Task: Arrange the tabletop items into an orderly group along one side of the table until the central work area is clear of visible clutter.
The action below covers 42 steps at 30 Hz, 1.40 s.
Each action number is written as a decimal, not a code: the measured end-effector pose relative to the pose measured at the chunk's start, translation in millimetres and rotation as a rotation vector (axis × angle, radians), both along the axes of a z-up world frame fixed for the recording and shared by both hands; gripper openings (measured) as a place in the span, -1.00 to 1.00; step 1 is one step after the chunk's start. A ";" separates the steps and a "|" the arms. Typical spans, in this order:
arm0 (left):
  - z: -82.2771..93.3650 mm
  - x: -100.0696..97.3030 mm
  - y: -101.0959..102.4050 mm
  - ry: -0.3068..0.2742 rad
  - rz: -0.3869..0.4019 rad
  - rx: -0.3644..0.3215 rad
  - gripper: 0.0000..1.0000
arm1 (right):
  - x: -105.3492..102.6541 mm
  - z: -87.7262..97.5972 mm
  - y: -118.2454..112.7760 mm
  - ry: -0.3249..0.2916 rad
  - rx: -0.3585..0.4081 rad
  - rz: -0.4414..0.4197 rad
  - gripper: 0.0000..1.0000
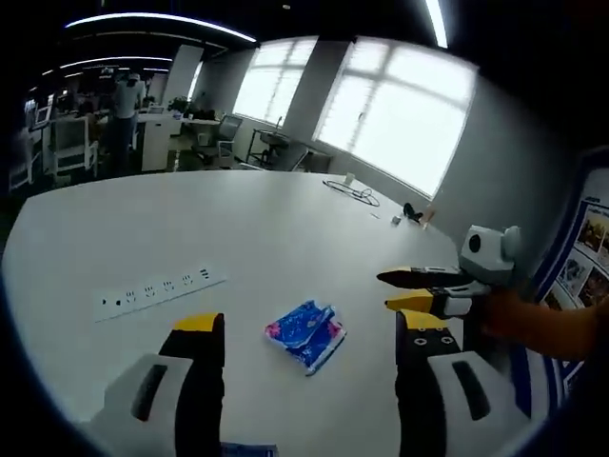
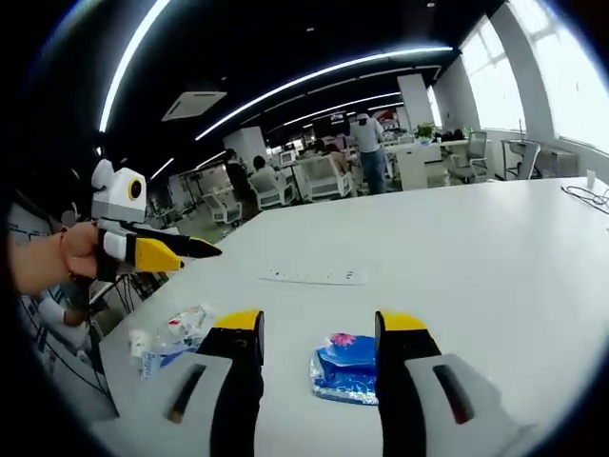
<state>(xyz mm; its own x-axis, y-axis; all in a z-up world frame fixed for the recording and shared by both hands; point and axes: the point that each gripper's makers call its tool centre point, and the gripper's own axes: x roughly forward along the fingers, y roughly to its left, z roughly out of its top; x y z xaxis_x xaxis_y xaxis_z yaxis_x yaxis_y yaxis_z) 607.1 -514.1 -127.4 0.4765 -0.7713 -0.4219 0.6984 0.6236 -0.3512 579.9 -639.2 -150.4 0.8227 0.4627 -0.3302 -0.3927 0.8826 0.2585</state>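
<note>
Between wide right gripper (image 2: 319,328) jaws: blue packet (image 2: 346,368) on table (image 2: 495,267); left gripper (image 1: 309,328) wide.

no readable text, labels or signs

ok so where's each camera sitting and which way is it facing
Left gripper view: rides the left tool, looking across the white table toward the windows; its open jaws frame the blue packet; the right tool and the hand holding it enter from the right.
Right gripper view: rides the right tool, facing the office desks; the left tool and a hand enter from the left; a clear wrapper lies near the table edge.
Shared: the blue packet, the power strip, the table.
</note>
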 end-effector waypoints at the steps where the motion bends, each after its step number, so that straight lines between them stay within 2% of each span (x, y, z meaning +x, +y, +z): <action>1: 2.2 -2.3 4.4 -0.001 0.009 -0.002 0.49 | -2.4 2.2 3.6 -0.002 -0.002 0.009 -0.10; 14: 30.5 -29.3 58.5 -0.054 0.099 -0.008 0.51 | -18.4 22.8 34.8 -0.033 0.001 0.084 -0.01; 25: 31.6 -54.2 103.7 -0.054 0.188 0.007 0.51 | -31.7 27.9 69.0 -0.037 -0.006 0.172 0.02; 42: 28.7 -88.8 153.0 -0.043 0.290 0.021 0.51 | -40.2 35.6 106.3 -0.042 -0.022 0.267 0.02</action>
